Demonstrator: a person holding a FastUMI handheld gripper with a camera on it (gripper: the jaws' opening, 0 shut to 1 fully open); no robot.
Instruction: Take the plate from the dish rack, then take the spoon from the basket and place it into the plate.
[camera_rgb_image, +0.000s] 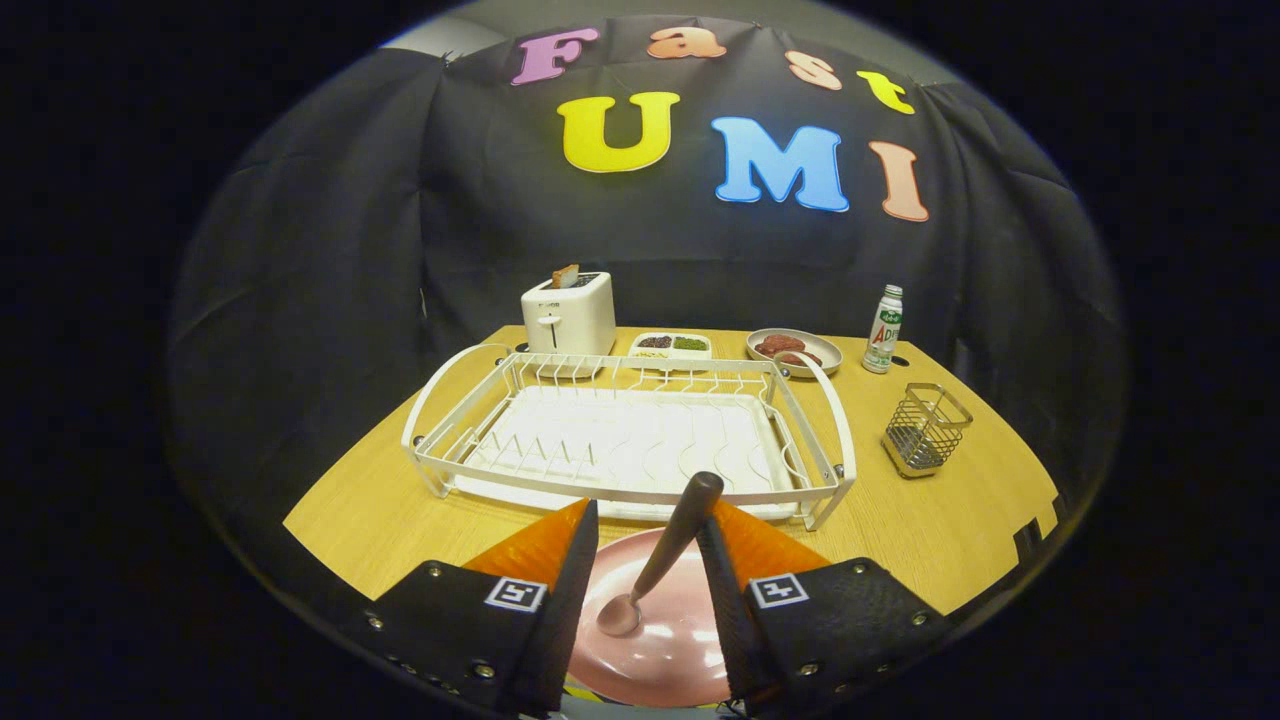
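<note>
Spoon (660, 560) lies tilted, bowl down on the pink plate (670, 650), handle pointing ahead toward the dish rack (630, 430); tool (648, 545) fingers spread, released.

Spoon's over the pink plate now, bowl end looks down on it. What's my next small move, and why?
Probably pull the gripper straight back. The spoon leans on the right finger with its bowl on the pink plate, the fingers look parted, and the dish rack and wire basket stand empty beyond.

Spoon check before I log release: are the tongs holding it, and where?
Cannot tell: the tongs stand apart; spoon handle leans on one finger, bowl resting on the plate.
</note>
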